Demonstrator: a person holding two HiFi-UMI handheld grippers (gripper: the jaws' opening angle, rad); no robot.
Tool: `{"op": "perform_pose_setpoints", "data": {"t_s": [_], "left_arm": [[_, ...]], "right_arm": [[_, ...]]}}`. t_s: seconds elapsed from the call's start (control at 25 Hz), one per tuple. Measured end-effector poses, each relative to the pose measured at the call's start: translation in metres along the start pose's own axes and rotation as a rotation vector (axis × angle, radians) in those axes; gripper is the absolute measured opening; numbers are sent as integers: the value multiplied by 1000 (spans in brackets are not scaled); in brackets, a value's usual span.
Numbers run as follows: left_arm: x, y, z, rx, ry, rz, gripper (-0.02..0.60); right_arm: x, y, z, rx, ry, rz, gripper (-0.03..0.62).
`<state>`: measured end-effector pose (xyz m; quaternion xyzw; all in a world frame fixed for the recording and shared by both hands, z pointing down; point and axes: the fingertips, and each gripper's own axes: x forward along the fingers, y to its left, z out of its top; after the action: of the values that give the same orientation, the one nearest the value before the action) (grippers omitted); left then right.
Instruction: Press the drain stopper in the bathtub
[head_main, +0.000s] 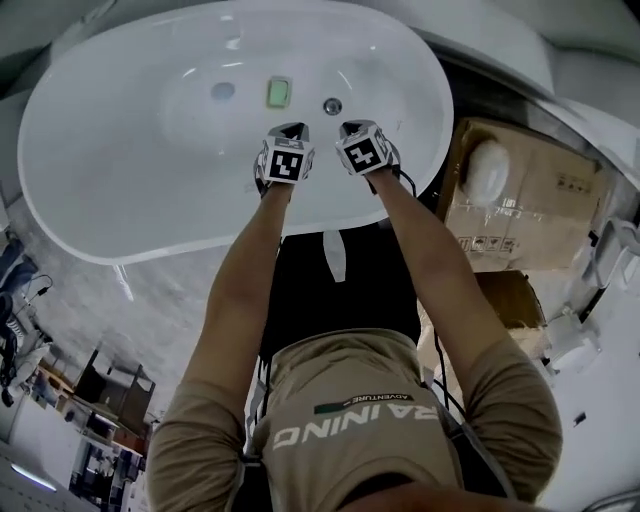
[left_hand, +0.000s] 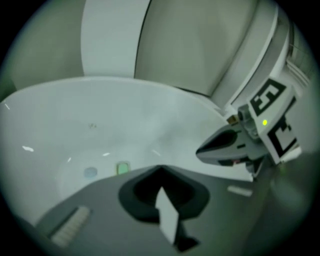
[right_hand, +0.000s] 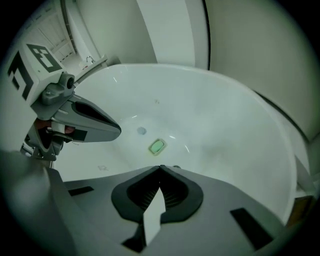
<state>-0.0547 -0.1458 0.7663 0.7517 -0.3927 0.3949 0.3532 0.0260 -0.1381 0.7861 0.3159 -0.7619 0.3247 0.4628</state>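
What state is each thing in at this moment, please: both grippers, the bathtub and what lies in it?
left gripper: shut, empty, held over the tub.
right gripper: shut, empty, held over the tub.
bathtub: no water visible.
drain stopper: untouched by either gripper; raised or pressed, cannot tell.
green rectangular item: lying flat on the tub floor.

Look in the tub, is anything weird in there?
Only a small green block lying on the tub floor, between a bluish disc and the drain. Nothing looks spilled or broken.
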Motion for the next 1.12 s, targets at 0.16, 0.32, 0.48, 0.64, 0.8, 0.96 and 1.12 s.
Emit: {"op": "perform_pose_setpoints", "data": {"t_s": [0.16, 0.32, 0.48, 0.64, 0.8, 0.96, 1.12], "left_arm": [[-54, -23, 6, 58, 48, 12, 3], [-101, -44, 13, 143, 58, 12, 3], [-140, -60, 32, 149, 19, 26, 2], [-185, -74, 76, 141, -123, 23, 3], [-235, -86, 131, 230, -278, 19, 3], [-286, -90, 171, 262, -389, 20, 3], [-327, -86, 203, 259, -486, 41, 2]], "right_arm": [[-65, 13, -2, 29, -27, -16, 9], [-115, 34, -11, 0, -20, -13, 8], [-159, 50, -5, -70, -50, -12, 9], [-207, 63, 25, -92, -159, -15, 8], [-263, 63, 73, -120, -279, -35, 8], [-323, 60, 130, -185, -447, -87, 9], [-380, 53, 168, -185, -581, -137, 9]]}}
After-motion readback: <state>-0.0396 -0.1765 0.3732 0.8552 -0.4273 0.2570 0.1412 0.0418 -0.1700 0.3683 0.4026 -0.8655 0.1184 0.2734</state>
